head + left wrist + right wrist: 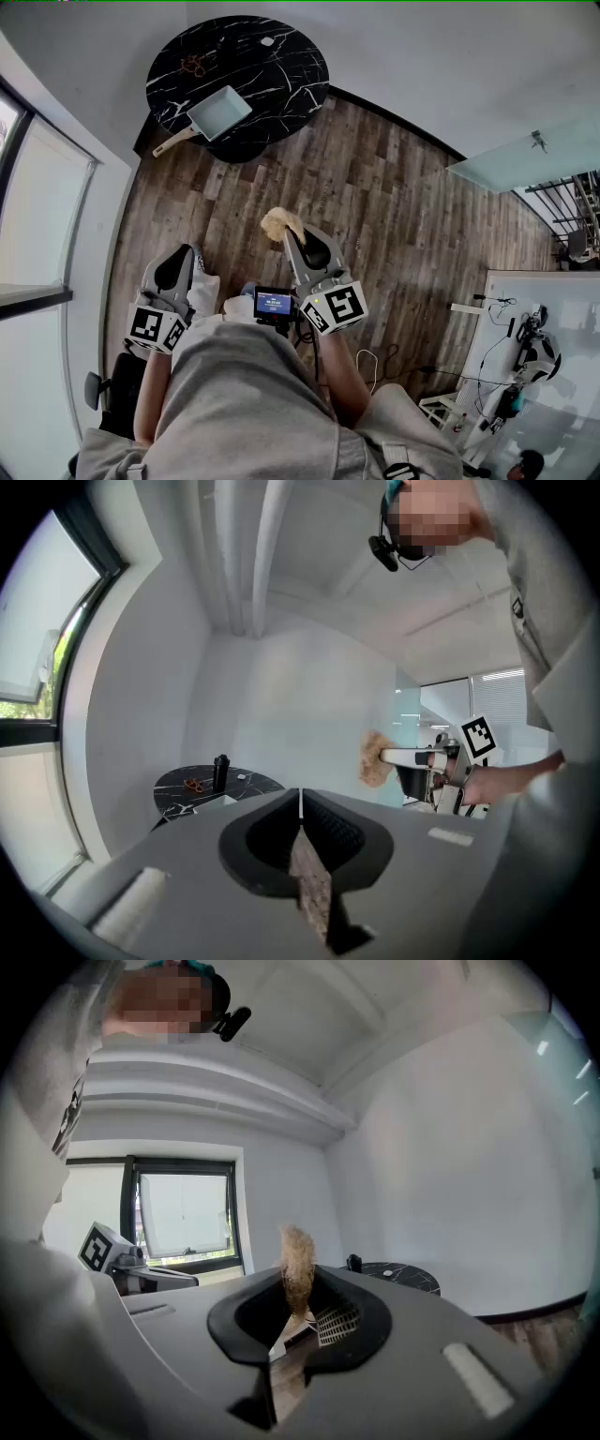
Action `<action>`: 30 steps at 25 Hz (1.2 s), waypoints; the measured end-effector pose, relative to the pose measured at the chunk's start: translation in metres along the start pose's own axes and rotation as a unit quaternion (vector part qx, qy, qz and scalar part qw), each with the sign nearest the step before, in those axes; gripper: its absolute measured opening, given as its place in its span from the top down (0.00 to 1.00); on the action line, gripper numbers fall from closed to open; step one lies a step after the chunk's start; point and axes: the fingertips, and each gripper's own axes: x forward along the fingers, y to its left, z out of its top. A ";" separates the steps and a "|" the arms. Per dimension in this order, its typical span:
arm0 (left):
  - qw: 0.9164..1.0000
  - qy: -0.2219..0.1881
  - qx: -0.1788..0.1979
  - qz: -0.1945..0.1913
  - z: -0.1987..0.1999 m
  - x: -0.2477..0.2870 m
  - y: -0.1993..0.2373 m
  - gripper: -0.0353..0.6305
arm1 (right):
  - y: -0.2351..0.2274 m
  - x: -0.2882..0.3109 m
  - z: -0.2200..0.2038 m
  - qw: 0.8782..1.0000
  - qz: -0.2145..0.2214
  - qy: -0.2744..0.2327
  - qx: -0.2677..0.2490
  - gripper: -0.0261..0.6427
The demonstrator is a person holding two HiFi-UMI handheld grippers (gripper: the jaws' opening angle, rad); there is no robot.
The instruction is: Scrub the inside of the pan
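A pale blue square pan (pixel 221 112) with a wooden handle (pixel 172 142) lies on the round black marble table (pixel 281 84) at the far end of the room. Both grippers are held out over the wooden floor, well short of the table. My right gripper (pixel 292 234) is shut on a tan fibrous scrubber (pixel 281 223). That scrubber (pixel 298 1265) stands upright between the right gripper's (pixel 295 1296) jaws, and the scrubber (pixel 375 758) also shows in the left gripper view. My left gripper (pixel 181 251) is shut with nothing in it; the left gripper's (pixel 300 806) jaws meet edge to edge.
On the table (pixel 217 785) stand a dark bottle (pixel 220 771) and a small orange-brown item (pixel 194 64). A window (pixel 37 225) runs along the left wall. A glass panel (pixel 525 159) and a white desk (pixel 534 328) with gear are at the right.
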 end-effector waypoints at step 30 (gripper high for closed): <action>0.992 0.059 0.070 -0.088 0.013 0.096 0.251 0.94 | -0.027 0.247 -0.010 0.991 -0.109 0.065 0.047 0.86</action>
